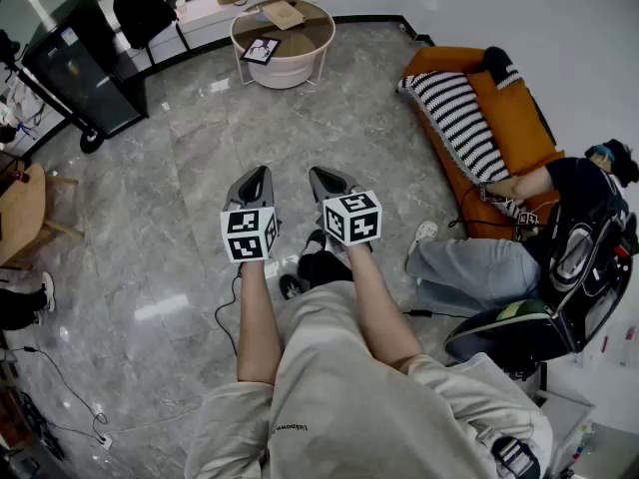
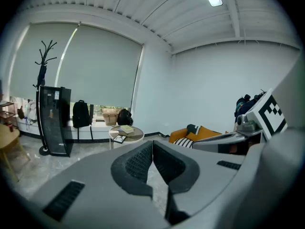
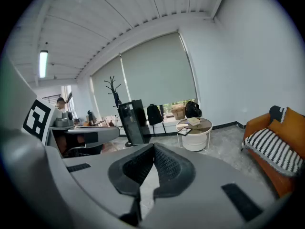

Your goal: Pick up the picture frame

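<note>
The picture frame (image 1: pixel 262 50) is small and dark-edged and lies on a round white side table (image 1: pixel 319 40) far across the room, beside a tan book (image 1: pixel 284 14). The frame (image 2: pixel 120 139) also shows on the table (image 2: pixel 134 137) in the left gripper view, and the frame (image 3: pixel 184 131) and table (image 3: pixel 198 138) in the right gripper view. My left gripper (image 1: pixel 254 180) and right gripper (image 1: pixel 327 180) are held side by side over the grey floor, well short of the table. Both are shut with nothing between the jaws.
An orange sofa (image 1: pixel 509 108) with a striped cushion (image 1: pixel 461 120) stands at the right, where a person (image 1: pixel 509 257) sits on the floor. A black cabinet on wheels (image 1: pixel 80 73) stands at the left. Bags (image 1: pixel 142 10) line the window ledge. Cables (image 1: pixel 70 392) trail over the floor.
</note>
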`<state>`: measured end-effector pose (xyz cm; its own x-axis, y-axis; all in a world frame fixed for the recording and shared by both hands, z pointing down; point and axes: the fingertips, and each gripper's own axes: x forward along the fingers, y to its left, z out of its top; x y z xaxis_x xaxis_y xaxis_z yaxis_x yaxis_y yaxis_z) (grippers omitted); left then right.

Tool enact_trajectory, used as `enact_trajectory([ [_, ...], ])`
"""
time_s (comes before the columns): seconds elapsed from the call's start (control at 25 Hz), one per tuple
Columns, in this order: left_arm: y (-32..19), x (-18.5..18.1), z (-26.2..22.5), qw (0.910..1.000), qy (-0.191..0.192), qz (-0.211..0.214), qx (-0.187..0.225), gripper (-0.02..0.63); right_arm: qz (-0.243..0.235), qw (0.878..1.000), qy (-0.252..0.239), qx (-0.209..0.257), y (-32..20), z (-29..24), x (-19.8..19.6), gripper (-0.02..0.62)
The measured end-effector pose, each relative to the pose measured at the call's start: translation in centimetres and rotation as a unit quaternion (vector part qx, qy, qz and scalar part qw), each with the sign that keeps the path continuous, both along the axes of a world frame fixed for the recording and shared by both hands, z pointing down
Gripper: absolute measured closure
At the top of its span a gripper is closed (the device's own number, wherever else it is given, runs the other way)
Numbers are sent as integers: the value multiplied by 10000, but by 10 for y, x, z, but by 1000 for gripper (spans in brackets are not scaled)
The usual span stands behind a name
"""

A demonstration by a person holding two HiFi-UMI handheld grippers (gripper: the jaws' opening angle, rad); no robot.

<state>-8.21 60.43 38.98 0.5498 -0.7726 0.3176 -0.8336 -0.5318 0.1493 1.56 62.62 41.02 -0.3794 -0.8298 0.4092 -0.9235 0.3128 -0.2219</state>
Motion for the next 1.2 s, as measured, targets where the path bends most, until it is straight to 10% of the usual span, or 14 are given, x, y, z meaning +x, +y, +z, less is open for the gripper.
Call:
enact_trajectory([
  [1.2, -187, 35, -6, 9996, -265, 90, -58, 584, -182, 9998, -120, -19, -203, -7, 22, 563],
])
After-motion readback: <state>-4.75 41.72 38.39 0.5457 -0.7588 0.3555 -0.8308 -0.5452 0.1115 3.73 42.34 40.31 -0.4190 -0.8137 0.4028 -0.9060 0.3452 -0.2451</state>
